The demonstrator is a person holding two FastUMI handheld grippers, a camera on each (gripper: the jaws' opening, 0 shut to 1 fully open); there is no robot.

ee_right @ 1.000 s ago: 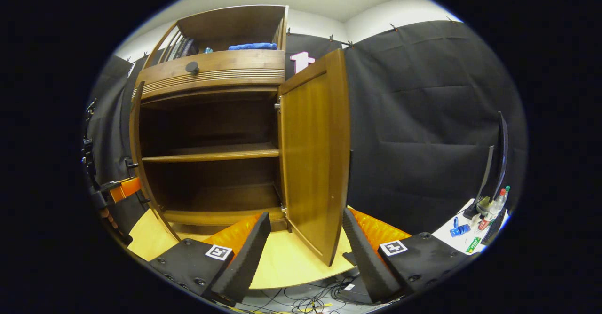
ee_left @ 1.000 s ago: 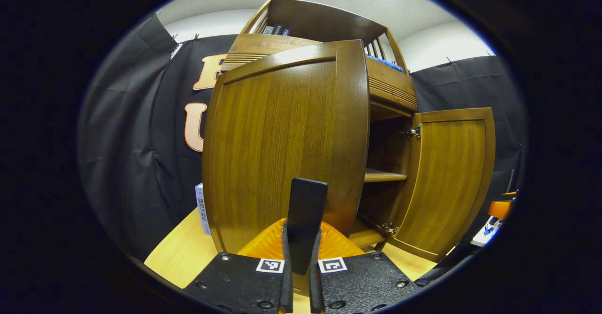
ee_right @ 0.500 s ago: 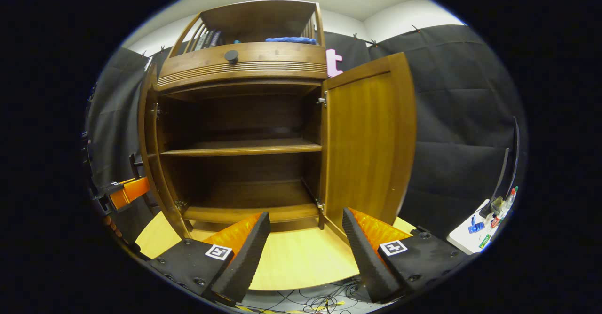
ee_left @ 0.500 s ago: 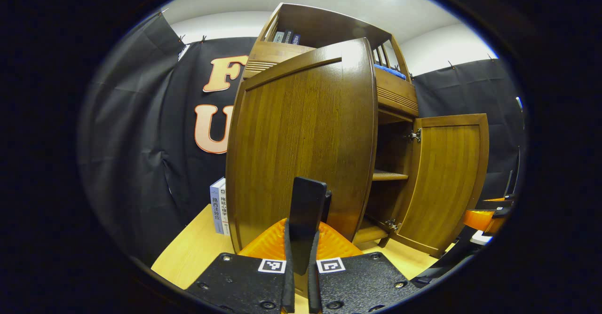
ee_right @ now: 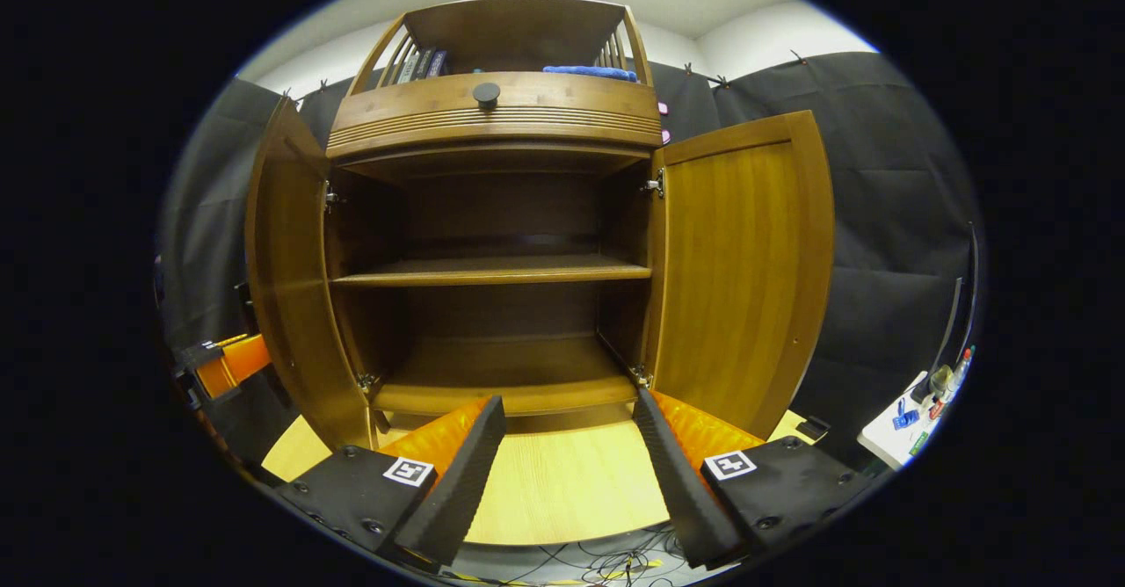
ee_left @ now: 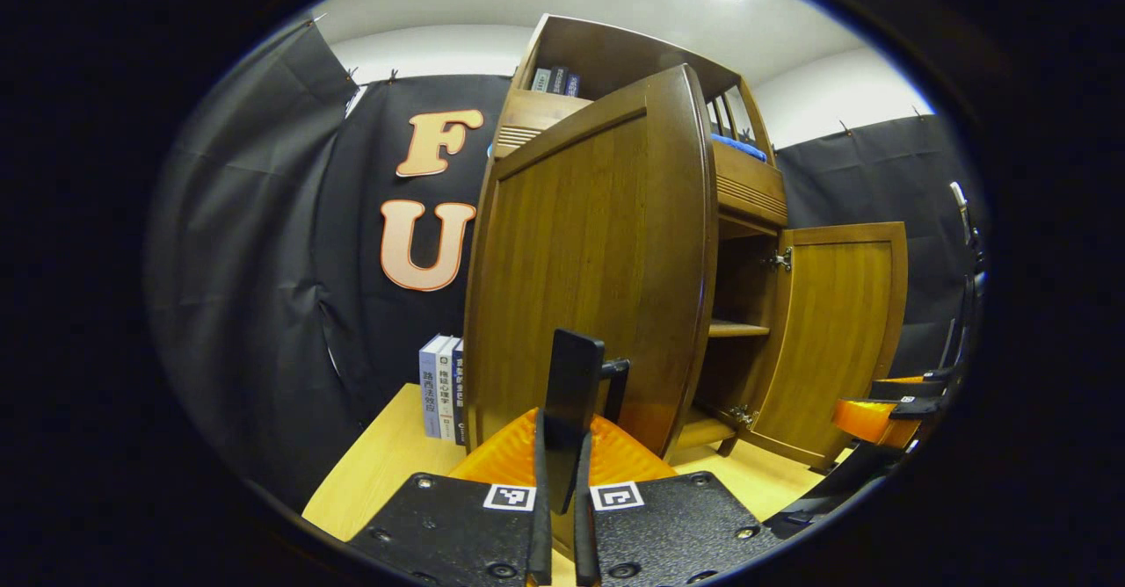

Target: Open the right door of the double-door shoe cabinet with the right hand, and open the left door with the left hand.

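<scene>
- Left gripper [ee_left: 562,446]: in the left gripper view its two black fingers [ee_left: 571,394] were pressed together, one upright pad nearly hiding the other. Whether anything sat between the pads could not be told; a small dark handle [ee_left: 617,383] showed just behind the pad tip, against the door edge.
- Left door [ee_left: 589,271] of the shoe cabinet [ee_right: 497,121] stood swung well out from the cabinet front, its outer face toward the left gripper's camera. In the right gripper view the same door [ee_right: 286,279] appeared edge-on at the left of the opening.
- Upright books [ee_left: 441,385] stood on the light wooden tabletop [ee_left: 378,473], behind the left door and against the black cloth wall.
- Cabinet interior, right gripper view: one middle shelf [ee_right: 492,271] and the bottom board [ee_right: 501,376], both bare. Above the opening, a drawer front with a round dark knob [ee_right: 486,92]; on the top shelf, books [ee_right: 417,64] at left and a blue cloth [ee_right: 589,71] at right.
- Right door [ee_right: 738,271] stood wide open, inner face toward the camera, hinges [ee_right: 652,186] visible at its left edge.
- Right gripper [ee_right: 562,455]: fingers [ee_right: 457,473] spread wide, holding nothing, hovering over the tabletop in front of the opening, clear of both doors. In the left gripper view it [ee_left: 879,416] showed at far right, beyond the right door [ee_left: 835,332].
- Cables [ee_right: 598,561] lay on the floor below the table edge; small items sat on a white surface [ee_right: 896,433] at far right.
</scene>
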